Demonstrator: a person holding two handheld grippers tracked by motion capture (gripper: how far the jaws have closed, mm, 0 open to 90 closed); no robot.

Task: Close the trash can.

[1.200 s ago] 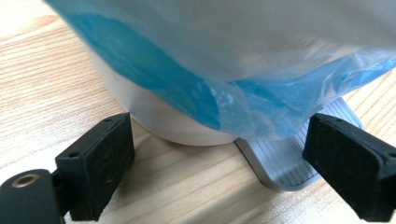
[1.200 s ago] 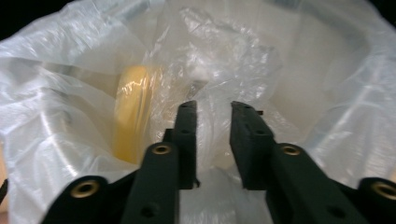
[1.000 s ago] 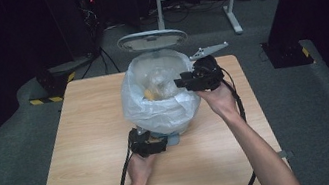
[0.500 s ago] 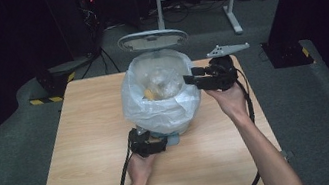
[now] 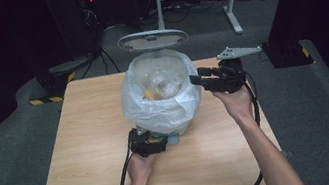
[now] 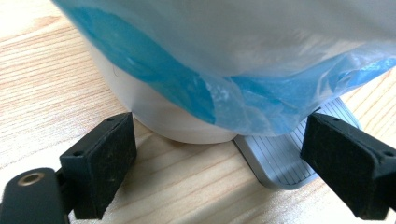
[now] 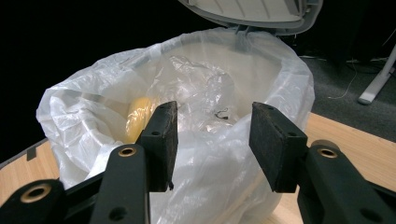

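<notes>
Two tools worked a lined pedal bin (image 5: pixel 162 108) on the surface (image 5: pixel 83 136). Its lid (image 5: pixel 152 39) stood open, rubbish inside. Left tool (image 5: pixel 146 143) waited open beside the pedal (image 6: pixel 289 154). Right tool (image 7: pixel 212 140), jaws just widened and empty, faced the bag's (image 7: pixel 201 186) rim; lifting the liner out seemingly remained.

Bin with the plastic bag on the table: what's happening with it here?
A person works on a small pedal bin lined with a plastic bag, its lid up. The left gripper sits open at the bin's base by the foot pedal. The right gripper, open, is beside the bag's rim, holding nothing. Inside lie crumpled plastic and something yellow.
</notes>
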